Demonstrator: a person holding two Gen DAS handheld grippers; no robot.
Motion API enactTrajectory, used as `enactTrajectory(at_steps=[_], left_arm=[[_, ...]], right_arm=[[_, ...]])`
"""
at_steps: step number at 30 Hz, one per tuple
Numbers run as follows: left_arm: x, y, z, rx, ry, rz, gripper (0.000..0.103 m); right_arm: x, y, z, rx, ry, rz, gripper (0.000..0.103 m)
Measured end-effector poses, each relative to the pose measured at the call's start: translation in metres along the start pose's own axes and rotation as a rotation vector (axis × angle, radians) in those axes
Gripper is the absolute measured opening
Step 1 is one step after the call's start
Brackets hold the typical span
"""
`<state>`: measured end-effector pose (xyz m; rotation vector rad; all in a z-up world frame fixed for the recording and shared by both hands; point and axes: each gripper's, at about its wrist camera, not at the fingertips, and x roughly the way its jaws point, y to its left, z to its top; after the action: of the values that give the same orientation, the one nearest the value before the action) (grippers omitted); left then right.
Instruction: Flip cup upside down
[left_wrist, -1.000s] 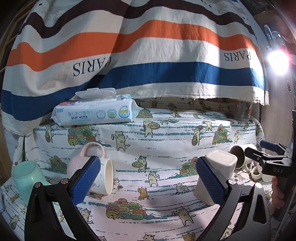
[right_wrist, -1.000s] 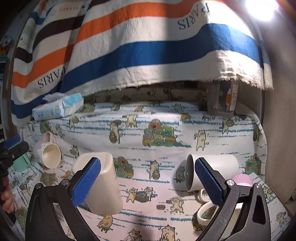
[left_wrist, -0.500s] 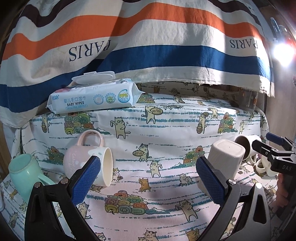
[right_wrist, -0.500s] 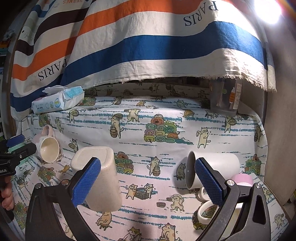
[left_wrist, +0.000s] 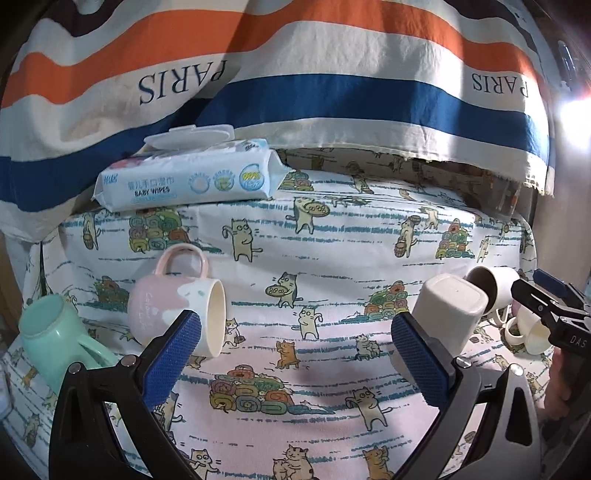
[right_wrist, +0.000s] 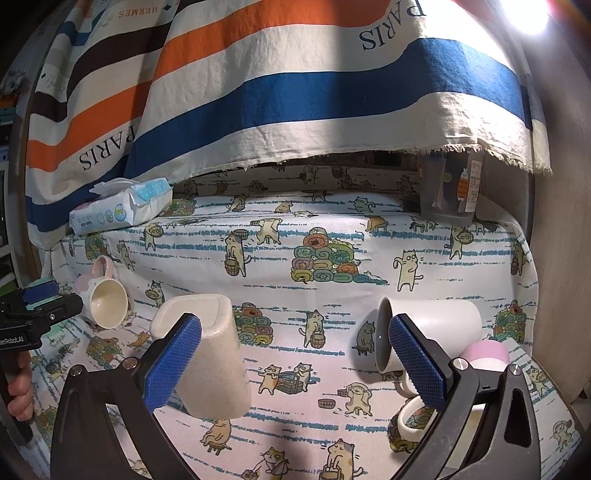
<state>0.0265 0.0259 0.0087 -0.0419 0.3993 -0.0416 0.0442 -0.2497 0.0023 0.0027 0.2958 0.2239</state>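
Since a second ago your left claw has drawn nearer the cups, so the baby wipes pack and pink mug sit larger and lower in its view; your right claw has barely shifted.

You are working over a desk covered by a cat-print cloth, with a striped PARIS sheet hanging behind it, a bright lamp at 1 o'clock in the right view, and a clear container against the back at 2 o'clock.

Both claws stand wide apart and grip nothing. The beige cup rests mouth-down on the cloth, its flat base on top; it sits just behind your right claw's left finger at 9 o'clock, and behind your left claw's right finger at 3 o'clock. The pink mug lies on its side at 9 o'clock of the left claw, with a mint cup further left. A white mug lies on its side at 3 o'clock of the right claw, beside a pink-topped cup.
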Motion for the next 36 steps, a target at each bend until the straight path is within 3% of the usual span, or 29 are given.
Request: enactTrajectory(at_steps=[10,17,36], left_arm=[[-0.008,-0.037,0.014,0.080,0.040,-0.035,0.102],[-0.013,-0.054,0.011,0.074,-0.054,-0.047,0.102],[-0.008,-0.069,-0.005,0.108,-0.131,-0.026,0.102]], right_arm=[[-0.006,-0.015,0.008,0.067,-0.007,0.016,0.102],[-0.012,-0.015,0.010,0.068,-0.028,0.018,0.102],[-0.007,-0.009,0.005,0.031,-0.009,0.010,0.102]])
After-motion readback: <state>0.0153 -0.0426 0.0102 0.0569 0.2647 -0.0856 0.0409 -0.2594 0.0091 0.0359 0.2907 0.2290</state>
